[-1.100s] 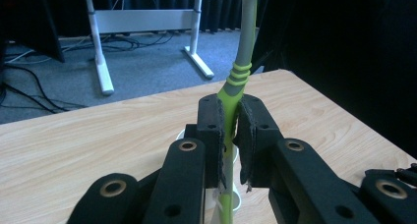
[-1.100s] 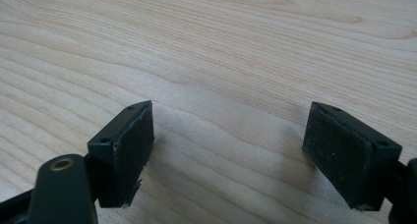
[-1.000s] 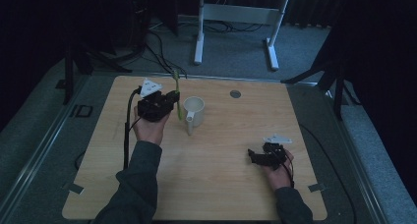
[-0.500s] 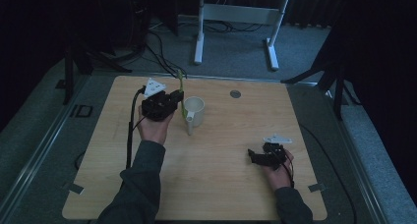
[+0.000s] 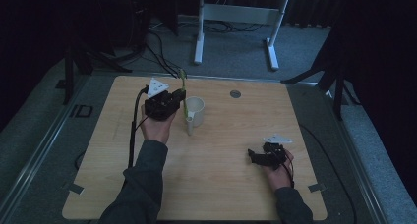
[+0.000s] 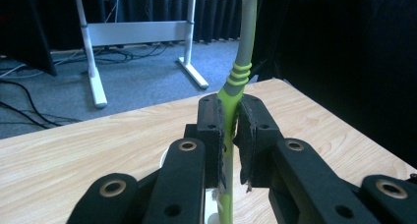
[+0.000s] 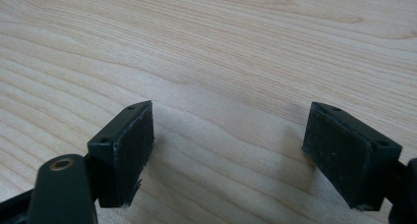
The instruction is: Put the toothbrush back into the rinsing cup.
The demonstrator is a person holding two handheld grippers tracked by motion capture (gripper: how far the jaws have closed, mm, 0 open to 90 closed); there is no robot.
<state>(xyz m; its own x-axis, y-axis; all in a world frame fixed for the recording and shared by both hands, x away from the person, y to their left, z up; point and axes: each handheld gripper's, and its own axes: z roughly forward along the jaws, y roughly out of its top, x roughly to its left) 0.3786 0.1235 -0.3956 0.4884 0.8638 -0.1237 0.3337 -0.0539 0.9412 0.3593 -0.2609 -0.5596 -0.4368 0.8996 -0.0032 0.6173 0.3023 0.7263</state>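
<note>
The left gripper (image 5: pixel 178 100), closed on a lime-green and grey plastic toothbrush (image 6: pixel 238 81) held upright, has shifted slightly right since half a second ago, now just beside the white cup (image 5: pixel 194 109) on the pale wooden table (image 5: pixel 221 184). The right gripper (image 7: pixel 228 150) rests low near the table's right edge, unmoved, jaws spread wide and empty.

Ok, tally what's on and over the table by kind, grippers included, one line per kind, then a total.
Grippers: 2, the left gripper shut on the toothbrush, the right gripper open over bare wood
Toothbrushes: 1, a green toothbrush held upright
Cups: 1, a white cup on the table
Round inserts in the tabletop: 1, a grey disc
Total: 5
</note>
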